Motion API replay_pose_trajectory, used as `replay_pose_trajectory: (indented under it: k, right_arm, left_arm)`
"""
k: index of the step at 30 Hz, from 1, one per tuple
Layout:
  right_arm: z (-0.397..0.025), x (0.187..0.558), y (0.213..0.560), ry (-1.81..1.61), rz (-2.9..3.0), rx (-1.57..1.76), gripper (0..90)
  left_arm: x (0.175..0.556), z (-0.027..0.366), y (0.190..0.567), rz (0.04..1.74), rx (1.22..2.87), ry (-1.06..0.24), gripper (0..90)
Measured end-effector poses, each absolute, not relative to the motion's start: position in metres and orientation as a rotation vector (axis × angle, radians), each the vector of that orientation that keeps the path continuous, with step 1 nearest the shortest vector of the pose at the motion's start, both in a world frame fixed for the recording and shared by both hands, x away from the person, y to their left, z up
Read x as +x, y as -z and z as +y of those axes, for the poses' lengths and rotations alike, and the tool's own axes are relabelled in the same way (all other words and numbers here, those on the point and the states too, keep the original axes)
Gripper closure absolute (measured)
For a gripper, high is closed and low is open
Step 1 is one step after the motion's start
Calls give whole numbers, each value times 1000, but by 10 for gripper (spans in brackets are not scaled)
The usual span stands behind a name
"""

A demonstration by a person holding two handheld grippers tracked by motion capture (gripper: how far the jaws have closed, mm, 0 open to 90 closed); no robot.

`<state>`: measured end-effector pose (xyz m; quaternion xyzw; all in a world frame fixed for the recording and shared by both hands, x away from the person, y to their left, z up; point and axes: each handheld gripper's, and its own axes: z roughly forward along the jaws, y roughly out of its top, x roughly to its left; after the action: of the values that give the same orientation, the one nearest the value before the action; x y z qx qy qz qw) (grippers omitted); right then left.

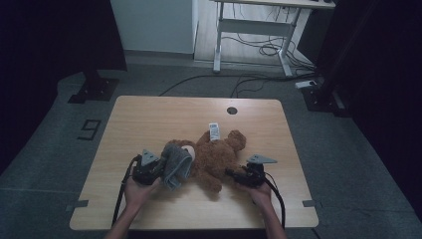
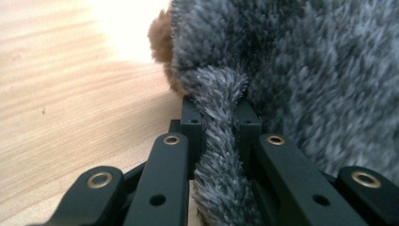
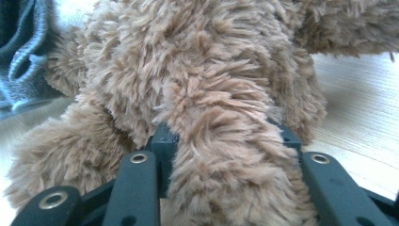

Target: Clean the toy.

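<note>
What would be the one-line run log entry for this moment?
left gripper: shut on grey cloth | right gripper: shut on teddy bear | both on table

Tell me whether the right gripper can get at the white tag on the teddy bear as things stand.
Probably not yet: the right gripper is shut on a limb of the brown plush teddy bear, while the white tag lies exposed on the bear's far side.

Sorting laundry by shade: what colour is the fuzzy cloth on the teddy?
Grey cloth, clearest in the left gripper view.
</note>
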<state>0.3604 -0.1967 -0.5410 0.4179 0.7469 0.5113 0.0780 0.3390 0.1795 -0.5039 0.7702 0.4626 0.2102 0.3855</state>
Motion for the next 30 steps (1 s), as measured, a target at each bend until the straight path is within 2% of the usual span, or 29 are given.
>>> replay_pose_trajectory:
  k: [8,20,29,30]
  right_arm:
    - [-198,362,541,-1527,2233,1268,577]
    - [-209,376,545,-1520,2119,1355,576]
    - [-211,375,544,-1509,2128,1337,537]
    - [-211,375,544,-1503,2122,1332,502]
  left_arm:
    - [370,181,529,1280,2010,-442,789]
    - [403,156,519,1260,2034,-460,791]
    - [391,170,509,1250,2001,-472,786]
    - [385,176,506,1241,1999,-486,785]
